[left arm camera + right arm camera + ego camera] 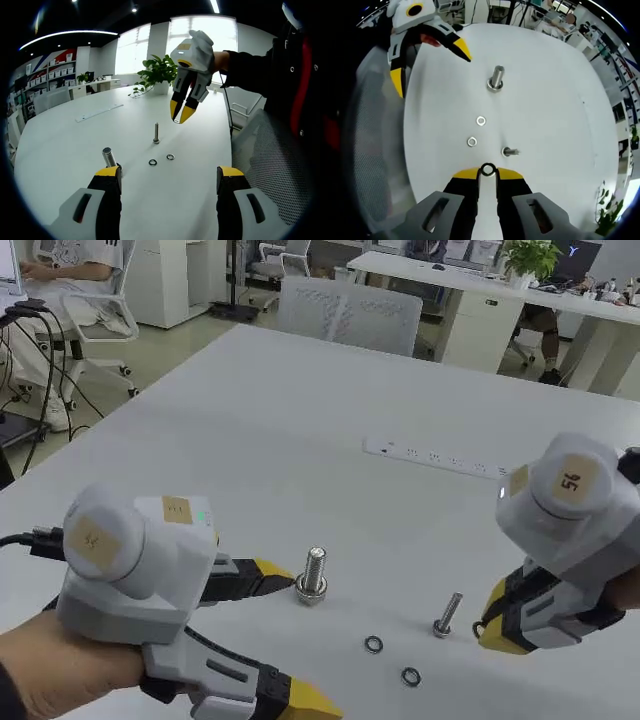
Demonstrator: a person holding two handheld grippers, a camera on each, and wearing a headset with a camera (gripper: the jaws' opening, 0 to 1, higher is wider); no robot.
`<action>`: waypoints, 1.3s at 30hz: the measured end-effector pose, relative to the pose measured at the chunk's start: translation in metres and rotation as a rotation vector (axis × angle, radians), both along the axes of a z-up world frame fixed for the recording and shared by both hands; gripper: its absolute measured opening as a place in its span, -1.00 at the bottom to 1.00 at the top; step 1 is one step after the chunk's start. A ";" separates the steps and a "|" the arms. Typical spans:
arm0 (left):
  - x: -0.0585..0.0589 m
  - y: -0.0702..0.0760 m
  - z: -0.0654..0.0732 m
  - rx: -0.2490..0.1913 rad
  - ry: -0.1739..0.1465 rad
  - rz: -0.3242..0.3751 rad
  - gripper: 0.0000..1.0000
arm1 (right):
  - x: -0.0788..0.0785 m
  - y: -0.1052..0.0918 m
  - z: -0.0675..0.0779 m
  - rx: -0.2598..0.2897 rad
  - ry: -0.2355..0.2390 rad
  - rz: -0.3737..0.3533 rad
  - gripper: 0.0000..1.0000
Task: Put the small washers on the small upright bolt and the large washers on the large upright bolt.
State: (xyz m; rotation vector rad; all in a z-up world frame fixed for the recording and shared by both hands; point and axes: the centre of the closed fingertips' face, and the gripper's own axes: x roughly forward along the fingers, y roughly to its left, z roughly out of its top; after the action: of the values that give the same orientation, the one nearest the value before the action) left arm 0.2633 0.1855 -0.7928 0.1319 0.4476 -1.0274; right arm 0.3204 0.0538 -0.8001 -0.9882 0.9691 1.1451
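Observation:
The large upright bolt stands on the white table, just off one finger of my left gripper, which is open with nothing in it. The small upright bolt stands to the right. Two small washers lie flat between the bolts. My right gripper hovers right of the small bolt, shut on a washer held at its tips.
A white power strip lies further back on the table. Mesh chairs stand at the far edge, with desks and a seated person beyond. The near table edge runs just under both grippers.

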 end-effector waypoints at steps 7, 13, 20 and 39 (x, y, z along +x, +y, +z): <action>0.000 0.000 -0.001 0.000 0.002 -0.002 0.55 | 0.014 0.002 0.013 0.011 -0.031 -0.004 -0.73; 0.000 0.000 -0.002 0.000 0.005 -0.003 0.55 | 0.023 0.006 0.020 0.013 -0.050 -0.002 -0.73; 0.001 0.001 -0.002 -0.001 0.006 0.004 0.55 | 0.033 0.013 0.016 -0.001 -0.047 0.020 -0.73; 0.003 0.003 -0.005 0.002 0.016 0.017 0.55 | 0.041 0.013 -0.005 -0.050 0.007 0.063 -0.73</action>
State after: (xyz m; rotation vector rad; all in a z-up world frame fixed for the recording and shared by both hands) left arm 0.2660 0.1889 -0.7979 0.1214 0.4632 -1.0115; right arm 0.3617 0.0671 -0.8055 -1.0621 0.9825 1.1814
